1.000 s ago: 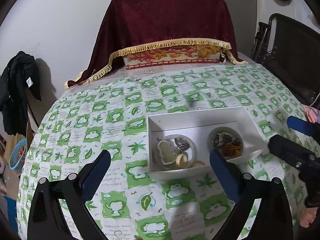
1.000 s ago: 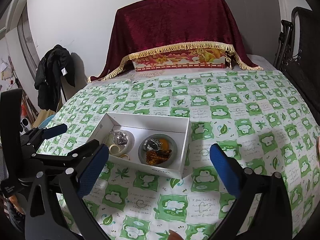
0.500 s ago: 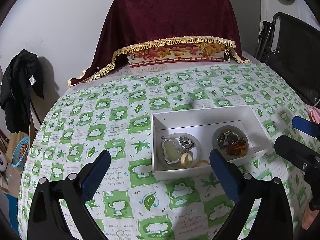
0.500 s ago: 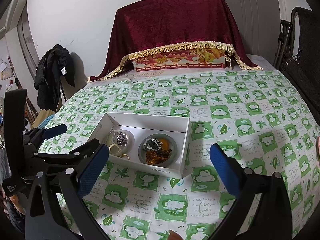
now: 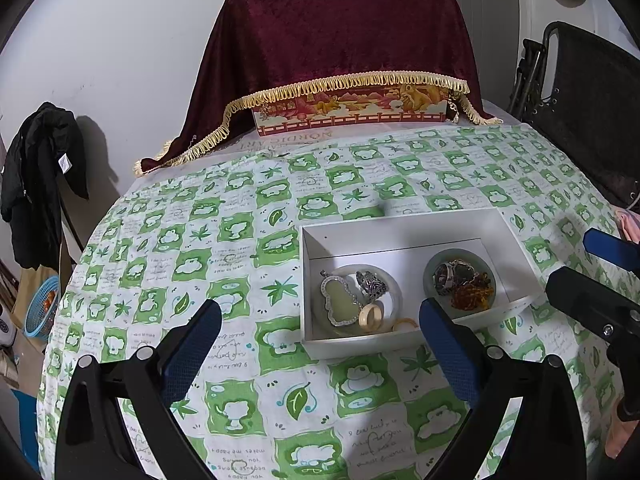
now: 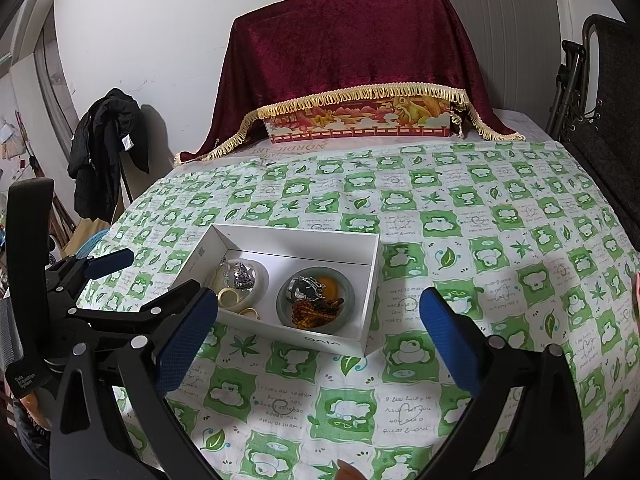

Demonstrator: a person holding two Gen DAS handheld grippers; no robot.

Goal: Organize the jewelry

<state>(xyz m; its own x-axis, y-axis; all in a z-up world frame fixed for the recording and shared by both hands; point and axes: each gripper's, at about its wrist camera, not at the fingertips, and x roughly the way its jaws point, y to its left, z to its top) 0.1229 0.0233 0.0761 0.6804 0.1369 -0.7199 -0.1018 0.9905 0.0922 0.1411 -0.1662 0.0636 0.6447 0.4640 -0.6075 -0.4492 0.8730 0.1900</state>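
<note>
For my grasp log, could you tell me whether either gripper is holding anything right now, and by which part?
Nothing is held. The left gripper and right gripper are both open above the tablecloth; the jewelry lies untouched in the white box.

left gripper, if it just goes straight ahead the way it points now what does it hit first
Probably the white box at its near left corner: the open left gripper aims there, over bare tablecloth. Depth is unclear.

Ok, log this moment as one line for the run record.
stage: approach | left gripper: open, empty | right gripper: open, empty | white box: on tablecloth, two jewelry dishes inside | contact: none
</note>
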